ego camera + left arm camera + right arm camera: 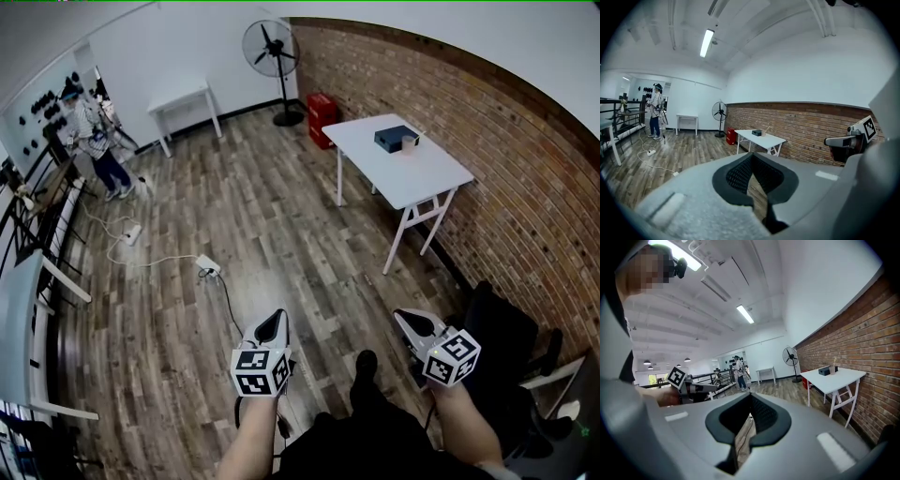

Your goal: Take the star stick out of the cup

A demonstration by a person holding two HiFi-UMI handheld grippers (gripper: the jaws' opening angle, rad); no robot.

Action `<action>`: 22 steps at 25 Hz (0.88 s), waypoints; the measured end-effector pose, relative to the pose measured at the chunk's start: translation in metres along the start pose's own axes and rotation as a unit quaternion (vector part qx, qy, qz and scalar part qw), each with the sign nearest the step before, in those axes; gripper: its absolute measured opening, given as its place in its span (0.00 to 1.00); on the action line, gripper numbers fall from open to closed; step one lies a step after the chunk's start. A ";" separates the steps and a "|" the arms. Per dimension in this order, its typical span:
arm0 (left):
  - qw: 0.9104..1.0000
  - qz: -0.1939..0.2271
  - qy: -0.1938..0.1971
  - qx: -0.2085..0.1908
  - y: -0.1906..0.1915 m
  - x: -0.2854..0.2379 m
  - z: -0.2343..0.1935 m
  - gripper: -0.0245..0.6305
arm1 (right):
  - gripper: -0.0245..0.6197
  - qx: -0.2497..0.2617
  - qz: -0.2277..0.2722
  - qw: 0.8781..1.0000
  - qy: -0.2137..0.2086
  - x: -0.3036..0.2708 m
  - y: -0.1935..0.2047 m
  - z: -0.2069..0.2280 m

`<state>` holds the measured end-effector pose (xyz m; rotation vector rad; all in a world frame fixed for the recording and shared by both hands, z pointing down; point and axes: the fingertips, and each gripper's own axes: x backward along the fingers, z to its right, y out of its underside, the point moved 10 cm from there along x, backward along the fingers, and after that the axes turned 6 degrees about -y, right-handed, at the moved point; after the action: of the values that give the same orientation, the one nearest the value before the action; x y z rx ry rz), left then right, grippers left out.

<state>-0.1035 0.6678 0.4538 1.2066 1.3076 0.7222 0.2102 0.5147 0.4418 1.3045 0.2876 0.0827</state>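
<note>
A small cup (410, 145) stands on the white table (427, 178) by the brick wall, next to a dark box (394, 138), several steps ahead of me. In the left gripper view a thin stick (767, 128) leans out of the cup (765, 133); its star is too small to make out. The right gripper view shows the same cup (833, 370) far off. My left gripper (278, 315) and right gripper (403, 317) are held low over the wooden floor, both shut and empty, far from the table.
A standing fan (271, 56), a red box (322, 114) and a small white table (183, 98) line the far wall. A person (98, 141) stands at the far left. A power strip and cables (208, 266) lie on the floor. A black chair (506, 342) is at my right.
</note>
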 end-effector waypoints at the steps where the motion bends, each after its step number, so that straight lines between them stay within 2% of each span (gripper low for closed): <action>1: 1.000 -0.003 0.000 -0.001 -0.002 -0.008 -0.001 0.04 | 0.04 -0.003 0.001 1.000 0.000 -0.004 0.000 0.006; 5: 1.000 -0.012 0.006 -0.009 -0.015 -0.051 0.001 0.04 | 0.04 -0.018 0.003 1.000 0.008 -0.020 -0.004 0.046; 12: 0.999 -0.023 0.008 -0.023 -0.055 -0.154 0.006 0.04 | 0.04 -0.054 0.014 0.998 0.026 -0.061 -0.019 0.143; 17: 0.999 -0.031 0.027 -0.034 -0.086 -0.236 0.030 0.04 | 0.04 -0.061 0.011 0.998 0.026 -0.085 -0.036 0.209; 22: 0.995 -0.052 0.066 -0.055 -0.103 -0.324 0.073 0.04 | 0.04 -0.074 0.020 0.996 0.048 -0.087 -0.050 0.279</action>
<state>-0.1170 0.3204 0.4508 1.0098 1.4104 0.7991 0.1922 0.2208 0.4734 1.1607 0.3318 0.1983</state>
